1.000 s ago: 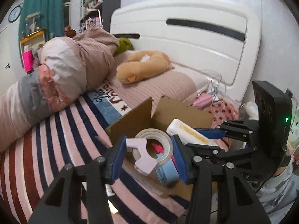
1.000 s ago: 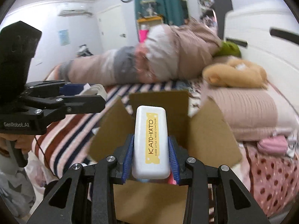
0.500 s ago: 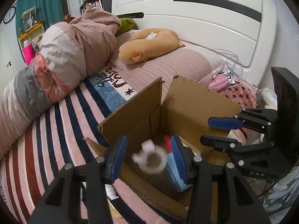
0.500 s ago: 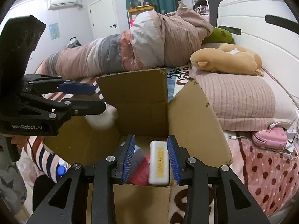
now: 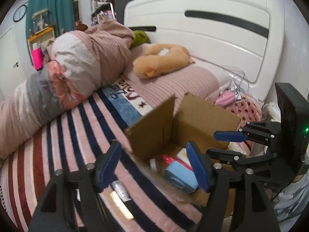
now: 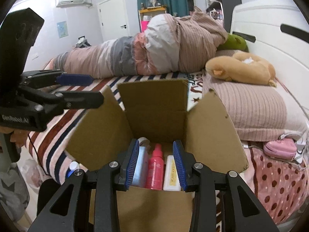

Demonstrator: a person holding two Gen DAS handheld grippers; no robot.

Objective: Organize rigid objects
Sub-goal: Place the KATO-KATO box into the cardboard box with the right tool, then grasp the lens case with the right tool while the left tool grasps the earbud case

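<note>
Tape roll (image 6: 143, 141) now dropped into open-flapped cardboard box (image 6: 154, 104) beside pink bottle (image 6: 155, 166)

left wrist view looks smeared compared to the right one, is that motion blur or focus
Left wrist view: likely motion blur, streaking the cardboard box edges and striped blanket. Right wrist view: crisp; the pink bottle reads clearly. Both: fisheye bending, dark corners.
</note>
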